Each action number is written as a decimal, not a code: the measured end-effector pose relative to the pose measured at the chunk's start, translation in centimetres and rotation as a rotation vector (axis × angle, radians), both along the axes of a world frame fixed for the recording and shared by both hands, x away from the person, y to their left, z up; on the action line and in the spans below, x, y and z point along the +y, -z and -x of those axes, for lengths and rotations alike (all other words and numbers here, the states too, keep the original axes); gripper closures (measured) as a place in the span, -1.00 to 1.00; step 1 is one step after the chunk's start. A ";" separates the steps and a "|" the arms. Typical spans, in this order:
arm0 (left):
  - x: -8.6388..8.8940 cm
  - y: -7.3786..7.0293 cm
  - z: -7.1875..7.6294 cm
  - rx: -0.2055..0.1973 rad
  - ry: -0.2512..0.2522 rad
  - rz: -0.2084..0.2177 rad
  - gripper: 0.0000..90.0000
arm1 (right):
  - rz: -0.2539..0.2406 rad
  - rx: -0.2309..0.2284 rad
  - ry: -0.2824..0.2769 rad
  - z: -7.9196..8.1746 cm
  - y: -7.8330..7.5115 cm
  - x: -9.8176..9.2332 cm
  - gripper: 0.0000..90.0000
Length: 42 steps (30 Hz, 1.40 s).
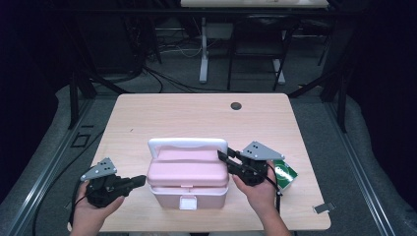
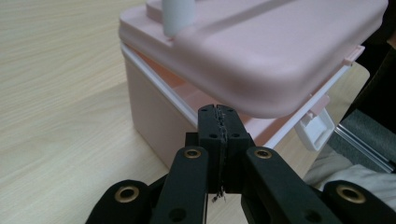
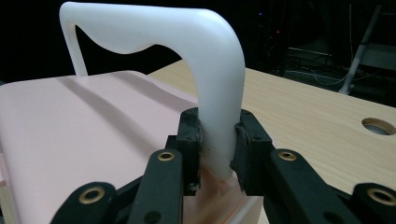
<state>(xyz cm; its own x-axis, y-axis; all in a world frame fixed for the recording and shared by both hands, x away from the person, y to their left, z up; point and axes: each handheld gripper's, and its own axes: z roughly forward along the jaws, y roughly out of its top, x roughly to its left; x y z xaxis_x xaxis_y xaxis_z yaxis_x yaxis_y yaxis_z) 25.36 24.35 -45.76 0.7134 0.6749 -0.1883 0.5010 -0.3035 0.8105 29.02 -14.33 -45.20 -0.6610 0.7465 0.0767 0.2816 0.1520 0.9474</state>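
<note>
A pink lidded box (image 1: 188, 181) stands at the front middle of the wooden table (image 1: 196, 118), its white front latch (image 1: 188, 202) hanging down. Its lid (image 2: 261, 51) is raised a little off the base, leaving a gap. A white carry handle (image 1: 188, 144) stands upright over the lid. My right gripper (image 1: 222, 156) is shut on the right leg of the white handle (image 3: 219, 93). My left gripper (image 1: 142, 180) is shut with nothing in it, its tips just at the box's left side under the lid edge (image 2: 219, 109).
A green and white packet (image 1: 284, 174) lies on the table right of the box, behind my right hand. A round cable hole (image 1: 236, 105) sits near the far edge. A small grey clip (image 1: 323, 208) lies at the front right corner. Table legs and cables stand beyond.
</note>
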 end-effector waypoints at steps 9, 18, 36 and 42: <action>-0.1 0.3 -0.2 0.013 0.004 0.008 0.99 | -0.002 -0.001 0.008 -0.1 0.0 0.0 0.64; -1.5 0.6 -0.2 0.019 0.037 -0.002 0.99 | -0.004 0.000 0.007 -0.1 0.0 0.0 0.64; -3.4 0.6 -0.8 0.015 0.056 -0.014 0.98 | -0.025 -0.007 0.005 -0.2 0.2 -0.1 0.61; -3.4 0.4 -0.9 0.012 0.057 -0.013 0.98 | -0.045 -0.010 0.024 0.1 -0.2 -0.8 0.51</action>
